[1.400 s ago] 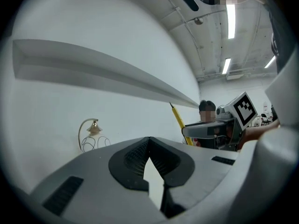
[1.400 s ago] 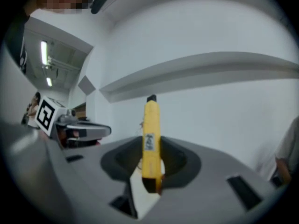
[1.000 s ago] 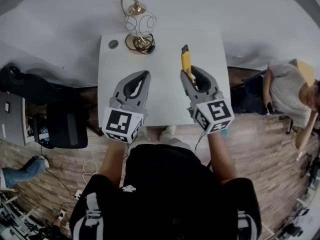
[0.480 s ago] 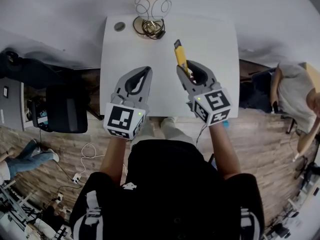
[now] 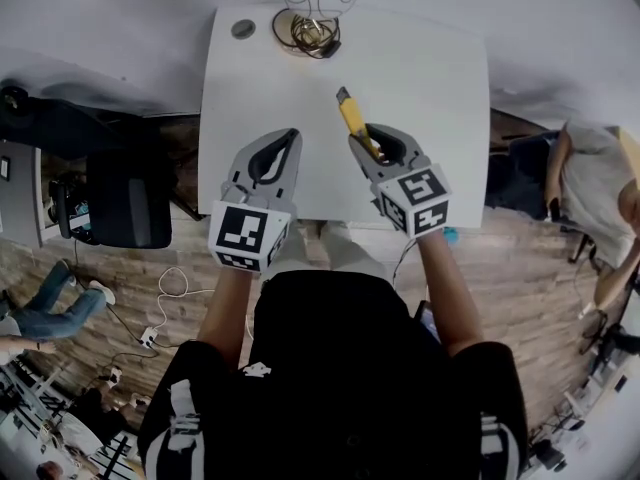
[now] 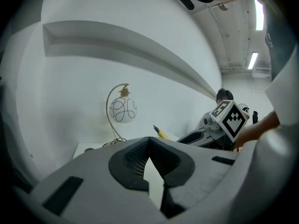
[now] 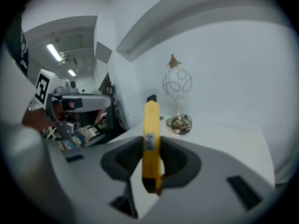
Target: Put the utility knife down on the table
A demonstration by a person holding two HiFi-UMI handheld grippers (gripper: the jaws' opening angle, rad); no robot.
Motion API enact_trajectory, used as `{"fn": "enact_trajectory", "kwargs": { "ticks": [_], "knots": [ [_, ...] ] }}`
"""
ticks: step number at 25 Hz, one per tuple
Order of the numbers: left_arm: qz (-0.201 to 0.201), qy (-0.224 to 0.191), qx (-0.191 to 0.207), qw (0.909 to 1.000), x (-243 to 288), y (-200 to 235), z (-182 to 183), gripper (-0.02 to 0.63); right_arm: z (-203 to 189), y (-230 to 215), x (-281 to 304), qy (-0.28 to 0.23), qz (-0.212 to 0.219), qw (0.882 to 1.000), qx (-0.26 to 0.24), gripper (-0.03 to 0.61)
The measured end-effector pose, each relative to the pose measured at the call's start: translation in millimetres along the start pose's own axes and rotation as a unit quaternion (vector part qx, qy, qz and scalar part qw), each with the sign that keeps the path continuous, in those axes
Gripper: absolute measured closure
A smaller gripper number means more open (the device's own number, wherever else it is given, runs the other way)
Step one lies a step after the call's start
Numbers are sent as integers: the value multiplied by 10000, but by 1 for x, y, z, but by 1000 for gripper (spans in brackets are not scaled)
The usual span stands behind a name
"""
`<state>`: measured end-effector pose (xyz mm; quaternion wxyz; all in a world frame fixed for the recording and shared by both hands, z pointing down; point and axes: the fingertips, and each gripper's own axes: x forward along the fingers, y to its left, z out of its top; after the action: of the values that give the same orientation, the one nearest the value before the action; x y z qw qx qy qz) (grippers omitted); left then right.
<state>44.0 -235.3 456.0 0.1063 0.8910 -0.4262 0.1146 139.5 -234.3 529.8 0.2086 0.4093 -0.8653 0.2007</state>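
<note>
My right gripper (image 5: 360,140) is shut on a yellow utility knife (image 5: 349,116) with a black tip. The knife sticks out forward past the jaws over the white table (image 5: 430,78), tip leaning left. In the right gripper view the knife (image 7: 151,125) stands clamped between the pads of the right gripper (image 7: 150,146). My left gripper (image 5: 291,136) hovers beside it to the left over the table's near half, shut with nothing in it. In the left gripper view the left gripper's (image 6: 149,140) tips meet, and the knife's tip (image 6: 160,132) shows beyond them.
A gold lamp with a wire globe (image 5: 312,8) stands at the table's far edge beside a small grey round cap (image 5: 243,29). A black chair (image 5: 125,208) is left of the table. A seated person (image 5: 590,178) is at the right.
Both grippers have sunk toward the table and moved a little forward. The knife stays clamped in the right gripper, its tip now leaning more to the left.
</note>
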Motion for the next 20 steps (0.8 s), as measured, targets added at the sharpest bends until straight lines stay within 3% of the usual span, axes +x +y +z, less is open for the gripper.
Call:
{"fn": "enact_trajectory", "kwargs": {
  "ticks": [10,20],
  "knots": [
    [65,231,-118,9996,-2,6,-24,594,-53,3,30,847,236,9949,-495,441],
    [108,467,-176,9987,-7,11,-46,594,-116,-15,63,1897,323,9794,-605,442]
  ]
}}
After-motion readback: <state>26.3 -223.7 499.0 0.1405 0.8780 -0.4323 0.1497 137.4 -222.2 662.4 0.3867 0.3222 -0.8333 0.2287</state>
